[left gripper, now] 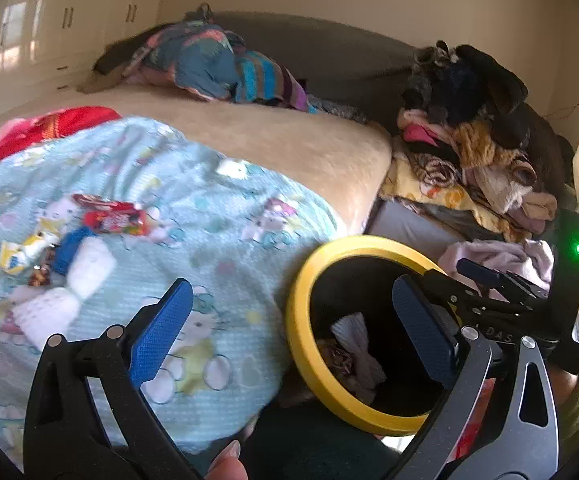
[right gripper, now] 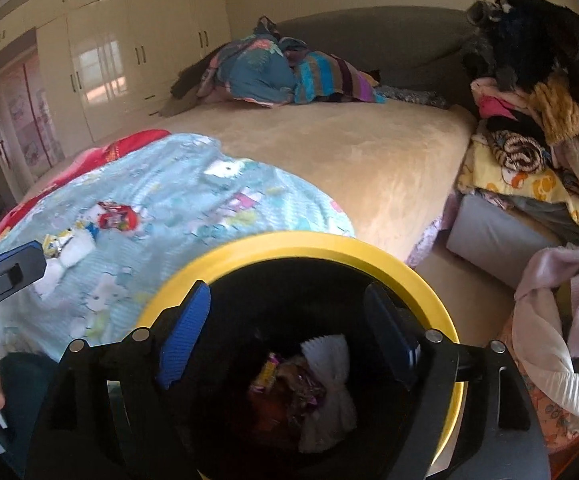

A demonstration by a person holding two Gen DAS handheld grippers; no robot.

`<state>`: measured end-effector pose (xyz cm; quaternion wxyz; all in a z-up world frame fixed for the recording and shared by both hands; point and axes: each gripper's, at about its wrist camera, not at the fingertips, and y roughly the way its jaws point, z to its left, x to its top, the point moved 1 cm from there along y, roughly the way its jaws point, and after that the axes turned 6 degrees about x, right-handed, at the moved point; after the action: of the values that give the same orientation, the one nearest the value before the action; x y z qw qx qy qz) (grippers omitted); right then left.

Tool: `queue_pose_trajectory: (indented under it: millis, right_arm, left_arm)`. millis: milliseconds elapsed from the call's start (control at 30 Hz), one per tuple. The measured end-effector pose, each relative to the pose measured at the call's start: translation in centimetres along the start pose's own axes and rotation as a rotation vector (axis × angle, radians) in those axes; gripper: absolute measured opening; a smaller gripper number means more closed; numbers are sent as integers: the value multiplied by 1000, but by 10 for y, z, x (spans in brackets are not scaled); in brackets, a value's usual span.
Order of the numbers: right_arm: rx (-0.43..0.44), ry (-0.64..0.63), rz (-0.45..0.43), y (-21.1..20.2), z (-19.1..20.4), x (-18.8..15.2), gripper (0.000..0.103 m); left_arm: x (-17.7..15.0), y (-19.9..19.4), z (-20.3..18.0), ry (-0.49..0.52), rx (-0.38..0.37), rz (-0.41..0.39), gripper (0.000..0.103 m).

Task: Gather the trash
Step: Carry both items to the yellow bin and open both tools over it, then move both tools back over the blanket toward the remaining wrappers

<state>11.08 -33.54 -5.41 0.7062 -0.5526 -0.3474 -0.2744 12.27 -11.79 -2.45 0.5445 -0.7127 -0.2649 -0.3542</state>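
From the left wrist view, the left gripper [left gripper: 289, 322] hangs with its jaws spread wide and nothing between the blue pads, one pad over the pale blue cartoon blanket [left gripper: 217, 216] and the other over the mouth of the yellow-rimmed bin [left gripper: 301, 312]. Down in the bin's dark inside sits a crumpled white tissue [left gripper: 355, 338] beside some darker wrappers. Over on the left of the blanket the trash still waits: a red snack wrapper [left gripper: 115, 216], a yellow and white packet [left gripper: 23, 250], a blue piece [left gripper: 69, 248] and white tissues [left gripper: 89, 266] bunched close together. The blanket lies on the beige bed [left gripper: 309, 140], with a heap of bedding [left gripper: 209, 68] at the far end and a pile of clothes [left gripper: 477, 148] to the right. Switching to the right wrist view, the right gripper [right gripper: 287, 332] hovers directly over the bin [right gripper: 441, 300], jaws apart and empty, and below them lie a white tissue [right gripper: 329, 364] and shiny wrappers [right gripper: 289, 388] at the bottom. To the left, the red wrapper [right gripper: 117, 218] and the yellow and white packet [right gripper: 59, 242] rest on the blanket [right gripper: 209, 208], just beyond the tip of the other gripper [right gripper: 7, 268] at the left edge. A lilac garment [right gripper: 569, 300] is draped at the near right.
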Motion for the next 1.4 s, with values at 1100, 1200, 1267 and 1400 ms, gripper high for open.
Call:
queue_pose_trajectory:
  millis: [1100,1200,1267,1400]
  right_arm:
    - [144,-197,-54,-15,124,24,89]
    - [164,-206,-51,-10,134,26,89]
    - [181,-212,-48,-6,142,27,89]
    - [214,-221,-41,4,159,28,89]
  left_arm:
    - [7,-62,142,-272,216,-135,92]
    - [5,-66,157,-301,239,-139,92]
    - [4,-68,168,-321,254,-141,92]
    - [1,-71,187,-351,283,-145,92]
